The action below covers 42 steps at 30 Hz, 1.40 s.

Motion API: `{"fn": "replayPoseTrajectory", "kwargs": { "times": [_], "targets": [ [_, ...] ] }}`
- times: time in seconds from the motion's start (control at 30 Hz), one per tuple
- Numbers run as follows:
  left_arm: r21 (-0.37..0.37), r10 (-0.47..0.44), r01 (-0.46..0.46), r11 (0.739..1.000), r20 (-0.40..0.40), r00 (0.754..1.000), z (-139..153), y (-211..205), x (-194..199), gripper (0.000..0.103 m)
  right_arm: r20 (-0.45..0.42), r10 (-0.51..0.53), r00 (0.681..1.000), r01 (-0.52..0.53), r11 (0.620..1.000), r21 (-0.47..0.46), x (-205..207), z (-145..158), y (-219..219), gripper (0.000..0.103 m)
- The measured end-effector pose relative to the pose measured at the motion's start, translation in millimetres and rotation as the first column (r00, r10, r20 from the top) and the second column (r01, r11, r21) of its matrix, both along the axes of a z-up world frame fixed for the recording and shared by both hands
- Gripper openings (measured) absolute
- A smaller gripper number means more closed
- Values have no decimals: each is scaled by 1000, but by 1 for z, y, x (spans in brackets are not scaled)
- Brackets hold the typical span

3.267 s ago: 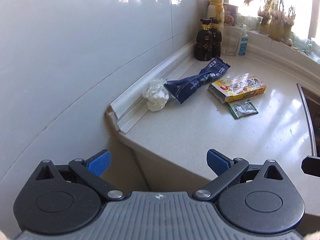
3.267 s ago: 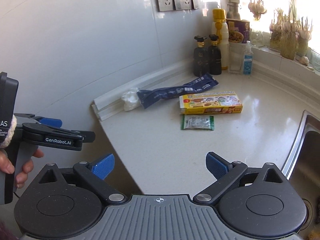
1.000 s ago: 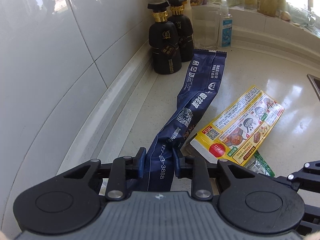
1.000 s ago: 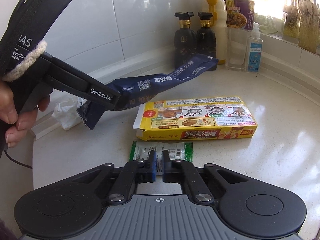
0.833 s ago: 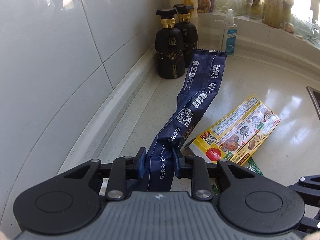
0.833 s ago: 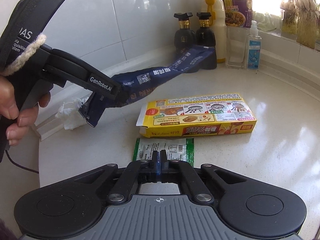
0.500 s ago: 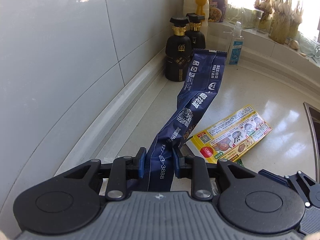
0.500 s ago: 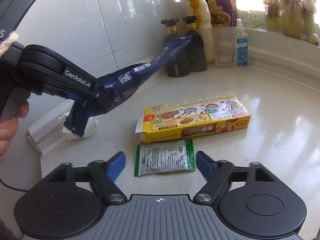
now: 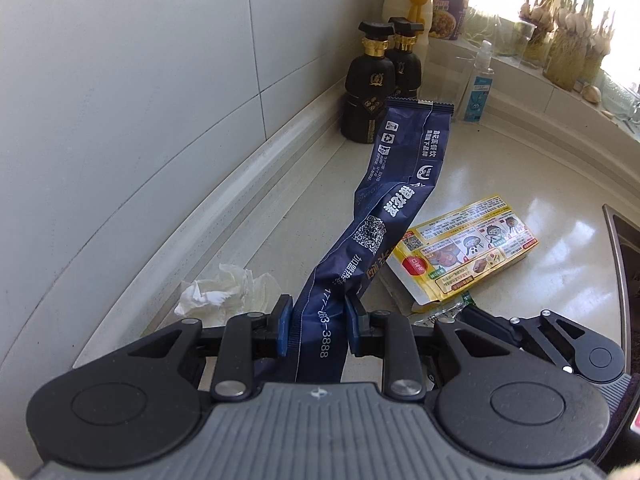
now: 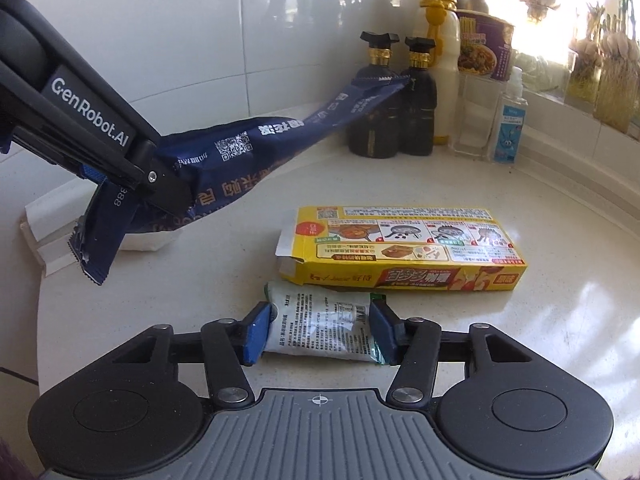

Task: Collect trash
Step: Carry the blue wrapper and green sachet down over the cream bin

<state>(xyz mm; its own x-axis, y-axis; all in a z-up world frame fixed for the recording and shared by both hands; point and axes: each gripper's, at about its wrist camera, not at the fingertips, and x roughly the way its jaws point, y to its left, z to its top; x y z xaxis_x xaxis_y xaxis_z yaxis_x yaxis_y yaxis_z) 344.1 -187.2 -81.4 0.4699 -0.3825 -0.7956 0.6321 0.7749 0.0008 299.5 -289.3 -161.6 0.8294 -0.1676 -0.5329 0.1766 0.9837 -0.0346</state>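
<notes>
1. A crumpled white tissue lies farthest left of the yellow box, against the raised ledge at the tiled wall, loose and untouched.
2. The left gripper has its jaws clamped on the near end of a long dark-blue wrapper, which juts out over the counter to the left of the box, its far end near 2 black bottles.
3. The right gripper sits just in front of the box, its jaws pressed against both short ends of a green-and-white sachet; the sachet appears to rest on the counter, though the contact underneath is hard to read.
4. Risk: the sachet is thin and buckles between the pads, so it could pop out on lifting; the wrapper's free end could brush the bottles if swung toward them.
5. Risk: the sachet's far edge lies touching or just under the box's front edge, so a forward drag may shove the box.
6. Room: bare counter opens to the right of the box toward the sink edge; behind it stand bottles, a sanitiser bottle and a noodle cup, leaving little space there.
</notes>
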Motion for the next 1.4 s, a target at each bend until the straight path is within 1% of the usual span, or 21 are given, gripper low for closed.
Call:
{"fn": "replayPoseTrajectory", "kwargs": {
  "times": [0.03,0.07,0.13,0.17,0.23,0.43,0.6,0.87,1.07,1.27,1.4],
  "targets": [
    [-3,7,-7,1000,-5,1000,-1,1,0,25,-5,21,1000,-21,1000,-18,0,1,4,31],
    [-6,15,-15,1000,-10,1000,-1,3,-1,25,-10,29,1000,-29,999,-36,0,1,7,30],
    [-12,29,-29,1000,-20,999,-2,6,-2,25,-15,47,999,-48,998,-43,0,2,8,22],
    [-15,36,-36,999,-25,999,-2,8,-2,25,-13,49,999,-49,998,-26,-1,3,6,21],
    [-21,44,-44,999,-33,999,-1,11,-2,25,-16,37,999,-36,999,39,-3,6,-2,9],
    [-38,54,-55,998,-48,997,2,21,-7,25,8,-19,1000,17,978,206,-22,14,-29,7],
    [-53,60,-63,997,-69,996,5,28,-14,25,34,-47,998,35,957,288,-40,25,-40,7],
    [-86,74,-82,993,-96,993,13,51,-28,25,50,-65,997,44,934,353,-71,40,-41,7],
    [-97,82,-94,991,-115,990,17,76,-45,25,60,-61,996,33,918,395,-95,47,-30,7],
    [-90,95,-108,990,-133,986,17,110,-67,25,74,-33,997,0,914,407,-119,56,-7,7],
    [-68,103,-114,991,-151,983,12,138,-82,25,80,6,997,-38,912,408,-133,60,17,7]
  ]
}}
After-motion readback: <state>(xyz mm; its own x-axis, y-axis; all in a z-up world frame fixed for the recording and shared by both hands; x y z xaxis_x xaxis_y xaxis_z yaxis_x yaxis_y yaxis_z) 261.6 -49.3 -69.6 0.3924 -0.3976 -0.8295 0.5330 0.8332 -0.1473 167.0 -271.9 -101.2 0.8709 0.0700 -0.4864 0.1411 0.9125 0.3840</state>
